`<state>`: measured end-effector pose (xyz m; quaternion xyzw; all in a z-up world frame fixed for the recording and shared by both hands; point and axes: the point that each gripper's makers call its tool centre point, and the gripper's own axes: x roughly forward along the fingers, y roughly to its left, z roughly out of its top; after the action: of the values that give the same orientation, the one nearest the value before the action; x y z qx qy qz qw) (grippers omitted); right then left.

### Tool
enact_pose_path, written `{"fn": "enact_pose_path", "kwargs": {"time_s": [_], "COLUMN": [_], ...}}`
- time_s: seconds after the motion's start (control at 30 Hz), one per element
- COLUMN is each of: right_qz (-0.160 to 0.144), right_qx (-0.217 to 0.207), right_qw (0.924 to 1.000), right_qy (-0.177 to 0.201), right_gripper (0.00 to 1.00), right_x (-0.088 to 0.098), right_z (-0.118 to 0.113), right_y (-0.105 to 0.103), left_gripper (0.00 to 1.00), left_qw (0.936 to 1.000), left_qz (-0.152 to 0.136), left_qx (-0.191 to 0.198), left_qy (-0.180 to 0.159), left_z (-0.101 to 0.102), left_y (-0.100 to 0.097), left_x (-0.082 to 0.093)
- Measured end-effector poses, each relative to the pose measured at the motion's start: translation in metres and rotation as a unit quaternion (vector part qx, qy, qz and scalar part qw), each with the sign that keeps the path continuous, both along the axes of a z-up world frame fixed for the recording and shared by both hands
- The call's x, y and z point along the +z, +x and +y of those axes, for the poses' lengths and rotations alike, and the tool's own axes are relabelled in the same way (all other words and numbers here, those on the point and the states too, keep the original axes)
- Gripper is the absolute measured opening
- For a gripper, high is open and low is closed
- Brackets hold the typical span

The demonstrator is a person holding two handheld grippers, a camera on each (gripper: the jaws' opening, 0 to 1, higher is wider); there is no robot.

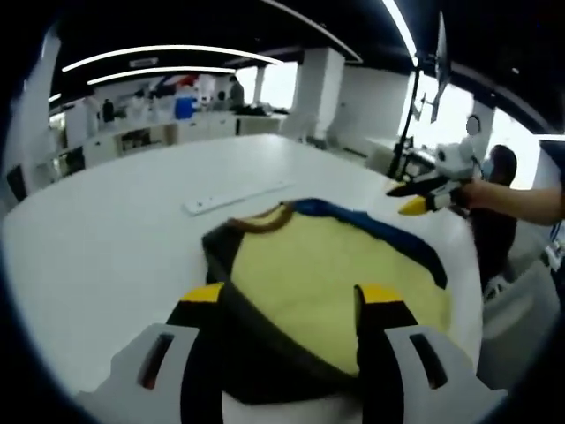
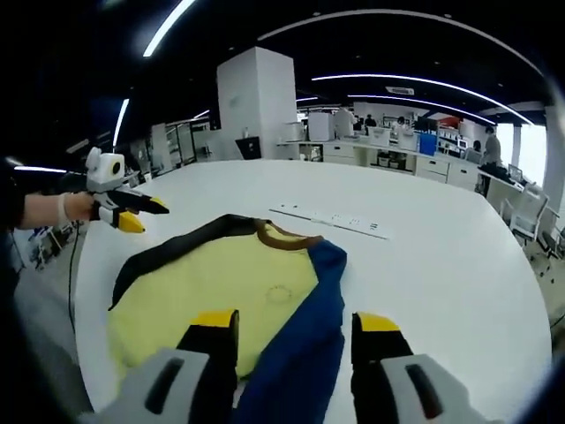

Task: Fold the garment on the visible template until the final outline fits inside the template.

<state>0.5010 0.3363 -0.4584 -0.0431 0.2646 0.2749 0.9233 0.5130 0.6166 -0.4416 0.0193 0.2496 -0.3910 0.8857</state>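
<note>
Left gripper view has the garment (image 1: 327, 283) lying flat on the white table (image 1: 115, 238), directly ahead of and partly beneath the left gripper (image 1: 291, 305), whose yellow-tipped jaws are spread wide with nothing between them. A dark sleeve or side panel runs toward these jaws, the yellow body panel spreads beyond it, and a blue sleeve lies along the far edge; the brown collar is turned away toward the table's middle. No drawn template outline can be made out under the cloth.

In the right gripper view the garment (image 2: 229, 291) is seen from the opposite side. Here the blue sleeve passes between the widely parted jaws of the right gripper (image 2: 291, 329), but no closing on it is shown; the jaws stand apart and nothing is held. The long axis of the garment is judged to run from collar to hem, roughly away from both cameras, with one sleeve lying nearest each tool.

The coming fold is therefore judged to turn on that pairing: the dark side is nearer the left tool, the blue side nearer the right.

A white strip (image 2: 331, 221) lies on the table beyond the collar, apart from the cloth.
</note>
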Motion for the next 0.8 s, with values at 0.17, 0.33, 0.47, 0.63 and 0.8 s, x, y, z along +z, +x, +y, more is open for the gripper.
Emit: {"fn": "enact_pose_path", "kwargs": {"time_s": [0.17, 0.33, 0.47, 0.63, 0.8], "right_qz": [0.003, 0.000, 0.005, 0.013, 0.026], "right_qx": [-0.003, -0.006, -0.009, -0.014, -0.015], "right_qw": [0.9999, 0.9999, 0.9998, 0.9996, 0.9994], "right_qy": [0.012, 0.011, 0.016, 0.019, 0.017], "right_gripper": [0.48, 0.47, 0.46, 0.45, 0.45], "right_x": [0.000, 0.002, 0.001, -0.003, -0.016], "right_z": [0.001, 0.000, -0.001, 0.000, 0.001], "right_y": [-0.026, -0.045, -0.061, -0.082, -0.101], "left_gripper": [0.54, 0.54, 0.54, 0.54, 0.53], "left_qw": [1.0000, 1.0000, 1.0000, 1.0000, 0.9999], "left_qz": [0.002, 0.000, 0.001, 0.002, 0.010], "left_qx": [-0.005, -0.007, -0.004, 0.000, 0.003], "left_qy": [0.000, 0.004, 0.001, -0.003, -0.001], "left_z": [0.001, 0.004, 0.008, 0.010, 0.014], "left_y": [-0.023, -0.043, -0.052, -0.066, -0.073], "left_x": [-0.003, -0.005, -0.005, -0.005, -0.007]}}
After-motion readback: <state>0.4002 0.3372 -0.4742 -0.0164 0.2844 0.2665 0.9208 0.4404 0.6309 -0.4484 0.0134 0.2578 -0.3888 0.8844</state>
